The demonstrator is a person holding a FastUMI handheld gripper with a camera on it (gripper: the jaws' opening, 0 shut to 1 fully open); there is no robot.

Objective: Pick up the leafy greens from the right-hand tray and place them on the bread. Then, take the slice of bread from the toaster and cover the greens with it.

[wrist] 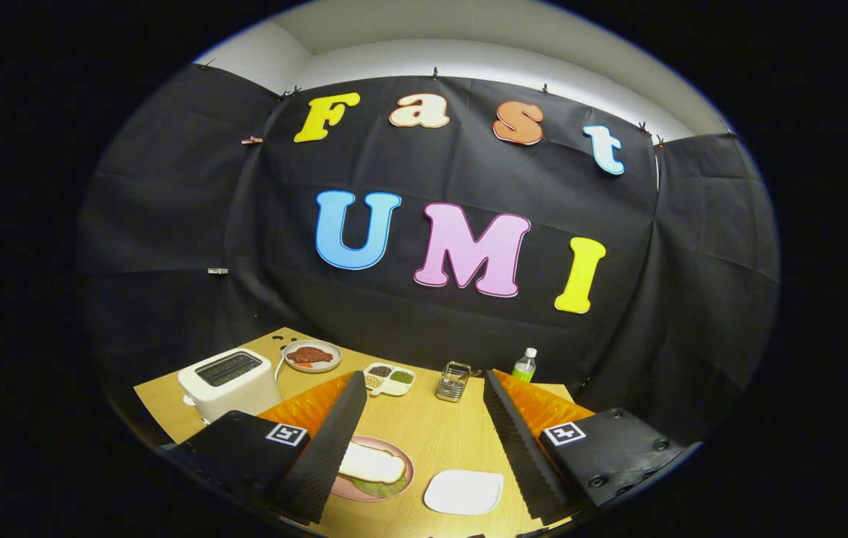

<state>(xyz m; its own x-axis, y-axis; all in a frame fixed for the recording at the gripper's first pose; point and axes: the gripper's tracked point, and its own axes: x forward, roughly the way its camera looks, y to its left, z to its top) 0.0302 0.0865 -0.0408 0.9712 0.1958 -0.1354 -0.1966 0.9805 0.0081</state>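
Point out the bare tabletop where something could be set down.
With the jaws of the gripper open, bare wood lies between them: from the divided white condiment dish and small metal rack down to the pink plate and white square plate. It is crowded around the white toaster.

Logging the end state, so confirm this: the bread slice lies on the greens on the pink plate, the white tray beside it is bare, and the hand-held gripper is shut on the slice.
One error: the hand-held gripper is open, fingers spread apart above the table and holding nothing. The gripper view shows it. The rest stands: the bread slice lies on the greens on the pink plate, and the white tray beside it is bare.
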